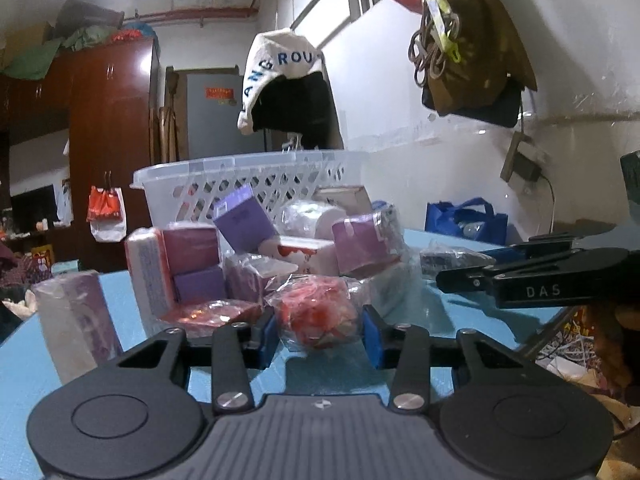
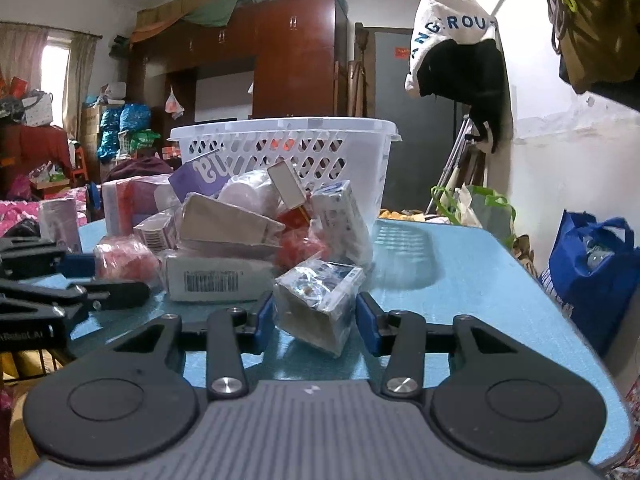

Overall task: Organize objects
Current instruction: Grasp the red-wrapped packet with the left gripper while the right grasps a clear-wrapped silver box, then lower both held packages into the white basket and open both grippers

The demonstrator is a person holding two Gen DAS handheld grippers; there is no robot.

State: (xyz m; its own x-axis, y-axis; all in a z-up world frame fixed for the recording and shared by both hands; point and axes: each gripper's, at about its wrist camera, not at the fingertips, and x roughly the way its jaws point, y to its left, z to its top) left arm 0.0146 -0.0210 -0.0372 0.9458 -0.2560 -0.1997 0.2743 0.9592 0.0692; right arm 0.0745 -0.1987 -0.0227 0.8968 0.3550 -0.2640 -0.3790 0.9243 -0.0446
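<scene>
A red packet in clear plastic [image 1: 316, 312] sits between the blue pads of my left gripper [image 1: 319, 336], which press on both its sides. My right gripper [image 2: 316, 320] is shut on a small plastic-wrapped box with blue print [image 2: 320, 300], tilted on the blue table [image 2: 460, 272]. Behind both lies a heap of wrapped purple, pink and white boxes [image 1: 240, 256]. A white lattice basket [image 1: 248, 172] stands at the far side of the heap. The right gripper [image 1: 520, 276] also shows at the right of the left wrist view. The left gripper [image 2: 60, 280] shows at the left edge of the right wrist view.
A tall purple-and-white pack [image 1: 76, 320] stands at the table's left. A blue bag [image 2: 592, 256] sits on the floor past the table's right edge. A white and black garment [image 1: 288, 80] hangs above the basket. Bare tabletop [image 2: 420, 248] lies right of the heap.
</scene>
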